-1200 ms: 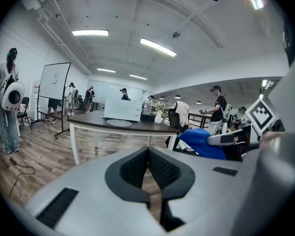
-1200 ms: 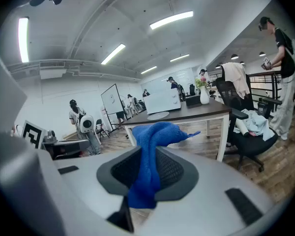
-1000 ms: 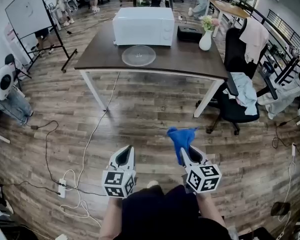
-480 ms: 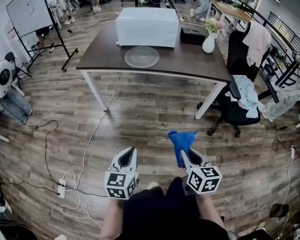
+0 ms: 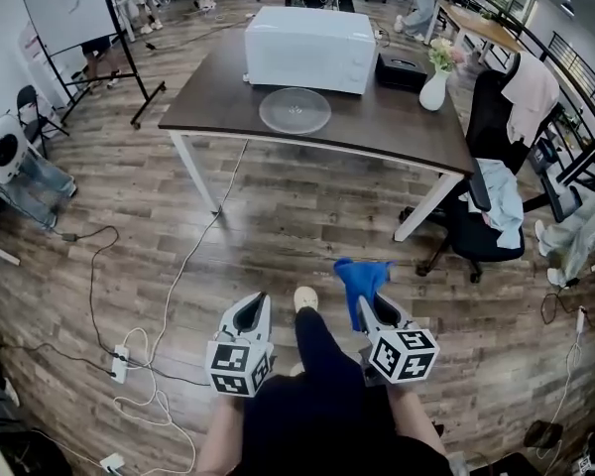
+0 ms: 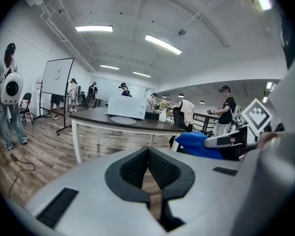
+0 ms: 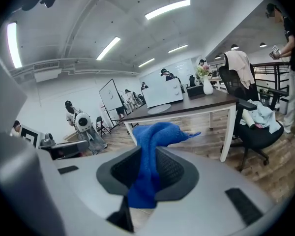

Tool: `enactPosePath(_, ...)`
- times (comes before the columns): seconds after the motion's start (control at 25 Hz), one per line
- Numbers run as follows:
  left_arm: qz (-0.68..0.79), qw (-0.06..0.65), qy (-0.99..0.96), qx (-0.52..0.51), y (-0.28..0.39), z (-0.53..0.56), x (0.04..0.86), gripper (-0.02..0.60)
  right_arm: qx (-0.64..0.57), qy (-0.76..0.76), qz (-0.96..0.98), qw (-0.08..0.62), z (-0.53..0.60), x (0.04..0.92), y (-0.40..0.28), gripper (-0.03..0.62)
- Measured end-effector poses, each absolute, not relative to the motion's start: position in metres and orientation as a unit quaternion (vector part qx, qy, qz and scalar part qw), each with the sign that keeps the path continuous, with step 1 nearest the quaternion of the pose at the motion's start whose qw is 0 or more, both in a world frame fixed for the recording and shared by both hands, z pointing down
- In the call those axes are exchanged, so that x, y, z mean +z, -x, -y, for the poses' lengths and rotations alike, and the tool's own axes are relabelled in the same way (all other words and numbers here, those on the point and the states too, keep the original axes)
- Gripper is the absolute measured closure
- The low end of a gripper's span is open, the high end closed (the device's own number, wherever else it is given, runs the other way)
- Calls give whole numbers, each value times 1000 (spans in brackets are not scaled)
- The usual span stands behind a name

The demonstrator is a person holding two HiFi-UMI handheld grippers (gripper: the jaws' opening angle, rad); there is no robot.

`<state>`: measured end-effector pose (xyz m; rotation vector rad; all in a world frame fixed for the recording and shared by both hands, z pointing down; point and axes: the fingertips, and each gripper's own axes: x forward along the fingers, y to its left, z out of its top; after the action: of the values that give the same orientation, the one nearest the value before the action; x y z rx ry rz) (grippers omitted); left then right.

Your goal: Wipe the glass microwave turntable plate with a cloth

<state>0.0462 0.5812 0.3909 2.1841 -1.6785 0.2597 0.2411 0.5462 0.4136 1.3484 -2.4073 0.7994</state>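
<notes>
- Since a second ago the person's dark-trousered leg has swung forward. A pale shoe [image 5: 305, 298] now shows on the wood-plank floor [image 5: 278, 226] between the two grippers, on the near side of the table. The table itself sits slightly further right in the head view.
- That dark brown rectangular table [image 5: 397, 127] with white legs stands well ahead of the person, well apart from both grippers.
- The round clear glass turntable plate [image 5: 295, 110] [image 6: 123, 120] [image 7: 159, 109] lies flat on the table top near its front edge. It is just in front of the boxy white microwave [image 5: 308, 36], which stands at the table's back edge.
- A white vase [image 5: 434, 89] with flowers stands toward the table's right end. A flat black box [image 5: 402, 70] lies between it and the microwave, and what that box is cannot be made out.
- The right gripper [image 5: 369, 310] [image 7: 147, 171] is clenched on a crumpled blue cloth [image 5: 360, 276] [image 7: 150, 146]. The cloth bunches up past the jaw tips and hangs down below the pads, held in the air well short of the table.
- The left gripper [image 5: 250, 310] [image 6: 148, 168] has its jaws pressed together with nothing between them. It hangs beside the right one, equally far from the table.
- A black office chair [image 5: 476, 226] draped with pale cloths stands just off the table's front right corner.
- A whiteboard [image 5: 64, 8] on a black stand stands off the table's left end.
- A white cable [image 5: 193, 256] trails from under the table across the floor.
</notes>
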Motion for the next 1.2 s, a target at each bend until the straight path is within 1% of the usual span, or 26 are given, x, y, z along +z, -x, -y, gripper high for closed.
enactPosePath(0.2,605,191,-767,97,-40,-549,393,577,284,-451,836,131,-502,417,-230,520)
enactPosePath(0.56,619,189,-757,97,-21,-432,392,577,275,-432,847,141,-380,418,-216,520)
enactPosePath(0.92,622,181,-756,97,-26,-312,390,577,266,-417,856,153,-265,417,-215,520)
enactPosePath(1.2,624,197,-749,100,-26,-262,401,577,271,-409,857,160,-213,424,-212,520)
